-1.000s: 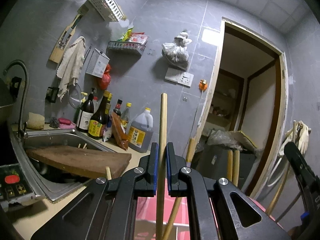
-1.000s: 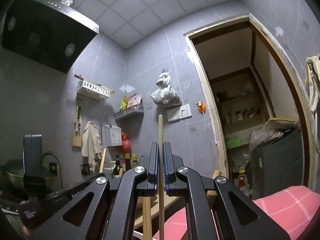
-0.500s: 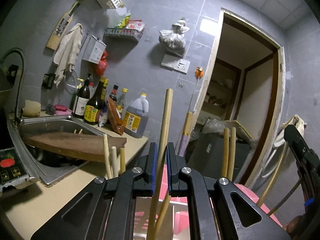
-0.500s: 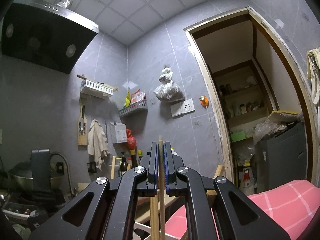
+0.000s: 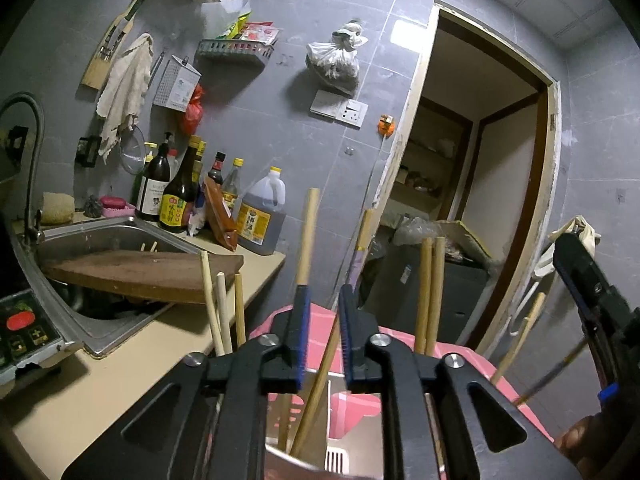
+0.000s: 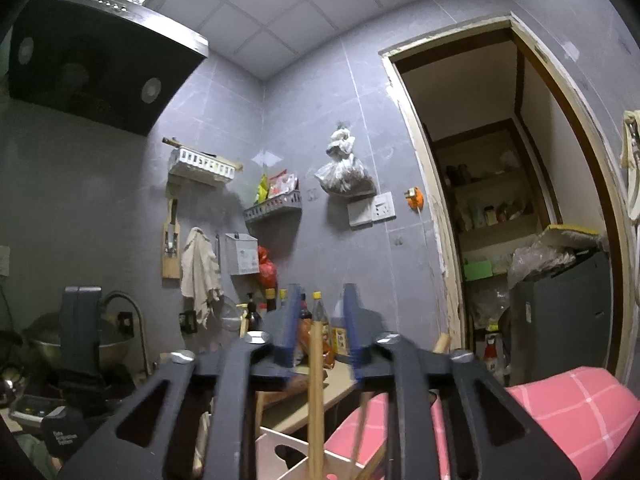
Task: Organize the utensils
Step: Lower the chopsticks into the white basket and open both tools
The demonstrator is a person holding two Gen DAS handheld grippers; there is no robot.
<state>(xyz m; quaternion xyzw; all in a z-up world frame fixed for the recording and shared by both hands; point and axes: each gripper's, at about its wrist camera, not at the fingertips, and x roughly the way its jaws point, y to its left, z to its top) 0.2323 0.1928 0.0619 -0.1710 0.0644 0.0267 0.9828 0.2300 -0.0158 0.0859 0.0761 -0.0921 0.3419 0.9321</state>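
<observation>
Both claws released, chopsticks standing in the holder

Left claw [image 5: 323,334]: my jaws have just been opening. A gap shows between the blue pads, and a wooden chopstick [image 5: 307,236] stands in front of the left pad at the centre of the frame, its upper end rising above the fingertips. I cannot tell whether it touches that pad; the right pad is clear of it. A second stick leans across the gap lower down, slanting to the lower left.

Right claw [image 6: 320,320]: my jaws have likewise just been opening. The pads stand apart, slightly blurred, and one chopstick [image 6: 316,392] rises upright between them at lower centre, touching neither pad. So I grip nothing with either claw.

Location of the sticks: they stand in a pale slotted holder [image 6: 280,446] at the bottom of the right wrist view, just beside a pink checked cloth [image 6: 560,404] at lower right. In the left wrist view more chopsticks stand to either side of my fingers, three at centre left [image 5: 224,312] and two at centre right [image 5: 430,292].

Surroundings, left wrist view: sink [image 5: 100,236] at left with a wooden cutting board [image 5: 136,272] across it, bottles [image 5: 180,196] behind on the counter, doorway [image 5: 480,168] at right. The right claw's black body [image 5: 592,300] enters at the right edge
</observation>
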